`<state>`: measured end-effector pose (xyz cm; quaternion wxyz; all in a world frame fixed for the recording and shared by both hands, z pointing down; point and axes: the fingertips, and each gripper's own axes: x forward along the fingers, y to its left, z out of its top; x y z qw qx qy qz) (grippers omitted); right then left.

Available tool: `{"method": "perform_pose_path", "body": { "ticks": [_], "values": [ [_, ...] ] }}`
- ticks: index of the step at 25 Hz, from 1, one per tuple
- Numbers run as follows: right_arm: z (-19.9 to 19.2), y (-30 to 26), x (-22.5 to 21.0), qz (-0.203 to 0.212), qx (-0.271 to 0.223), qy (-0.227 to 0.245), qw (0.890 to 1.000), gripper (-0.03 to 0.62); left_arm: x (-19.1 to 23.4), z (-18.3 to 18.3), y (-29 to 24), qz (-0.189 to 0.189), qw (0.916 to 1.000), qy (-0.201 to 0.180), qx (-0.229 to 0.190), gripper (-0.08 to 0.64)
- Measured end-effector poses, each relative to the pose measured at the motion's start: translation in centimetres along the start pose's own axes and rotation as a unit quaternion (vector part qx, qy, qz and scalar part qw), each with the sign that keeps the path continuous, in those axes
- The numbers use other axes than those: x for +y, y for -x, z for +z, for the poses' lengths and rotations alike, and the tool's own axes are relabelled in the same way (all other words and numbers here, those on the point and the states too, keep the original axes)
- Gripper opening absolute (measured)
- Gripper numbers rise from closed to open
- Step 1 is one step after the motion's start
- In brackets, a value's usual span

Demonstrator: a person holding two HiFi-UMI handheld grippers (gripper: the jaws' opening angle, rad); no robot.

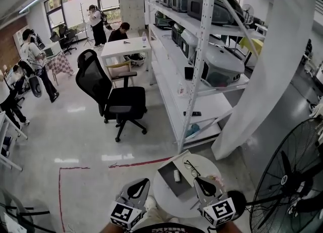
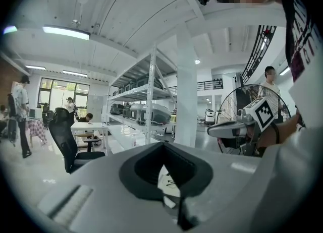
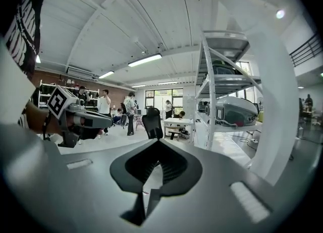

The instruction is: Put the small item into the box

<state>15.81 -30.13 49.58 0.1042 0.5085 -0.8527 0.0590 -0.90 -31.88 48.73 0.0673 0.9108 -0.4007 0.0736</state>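
A small white item (image 1: 177,175) lies on the dark grey inside of an open flat box (image 1: 170,185) on a small round white table (image 1: 164,201). A pair of glasses (image 1: 191,166) rests on the table just right of the box. My left gripper (image 1: 144,181) hovers at the table's left edge, and my right gripper (image 1: 198,180) hovers over its right side. Both are held above the table, short of the box. Their jaws are shut with nothing between them. In the left gripper view the glasses (image 2: 170,181) show through the jaw opening.
A large floor fan (image 1: 290,176) stands close on the right. A white pillar (image 1: 262,80) and metal shelving (image 1: 202,65) with grey machines rise behind the table. A black office chair (image 1: 113,98) stands on the open floor to the left, and several people are far off.
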Motion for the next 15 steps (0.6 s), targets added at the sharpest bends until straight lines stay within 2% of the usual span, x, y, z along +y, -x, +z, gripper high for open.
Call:
{"method": "perform_pose_path", "body": {
  "ticks": [15],
  "values": [
    [-0.2, 2.6, 0.5, 0.008, -0.006, 0.005, 1.000, 0.028, -3.0, -0.7, 1.3, -0.001, 0.9999, -0.011, 0.002, 0.000]
  ]
}}
